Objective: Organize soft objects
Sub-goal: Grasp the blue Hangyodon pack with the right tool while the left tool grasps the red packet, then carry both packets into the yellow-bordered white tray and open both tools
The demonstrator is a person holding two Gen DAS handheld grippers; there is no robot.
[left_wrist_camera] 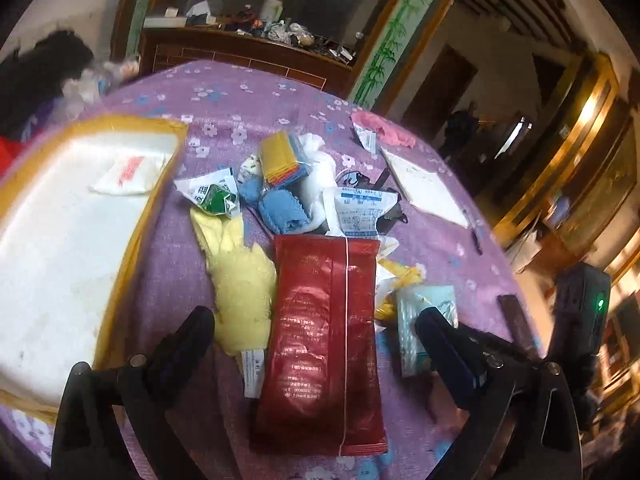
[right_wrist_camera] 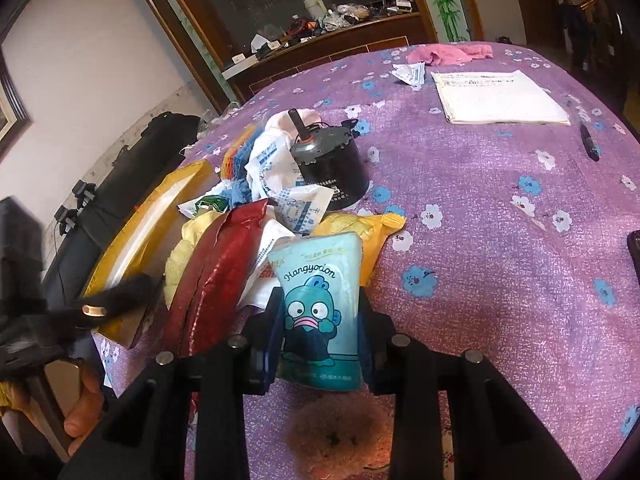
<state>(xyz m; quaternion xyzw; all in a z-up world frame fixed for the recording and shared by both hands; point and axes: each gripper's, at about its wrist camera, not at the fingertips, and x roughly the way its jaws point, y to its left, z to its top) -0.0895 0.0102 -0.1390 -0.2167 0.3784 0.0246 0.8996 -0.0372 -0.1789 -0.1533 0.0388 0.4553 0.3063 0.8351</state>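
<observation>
Currently right tongs (right_wrist_camera: pixel 320 316) clamp tissue pack (right_wrist_camera: pixel 318 312); left tongs (left_wrist_camera: pixel 316 328) spread over red pouch (left_wrist_camera: pixel 320 340).

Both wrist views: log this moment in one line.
left gripper: open over red pouch | right gripper: shut on tissue pack | tray: beside pile

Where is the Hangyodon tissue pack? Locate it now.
Right wrist view: the Hangyodon tissue pack sits clamped in the right hand-held gripper, just right of the red packet.
</observation>
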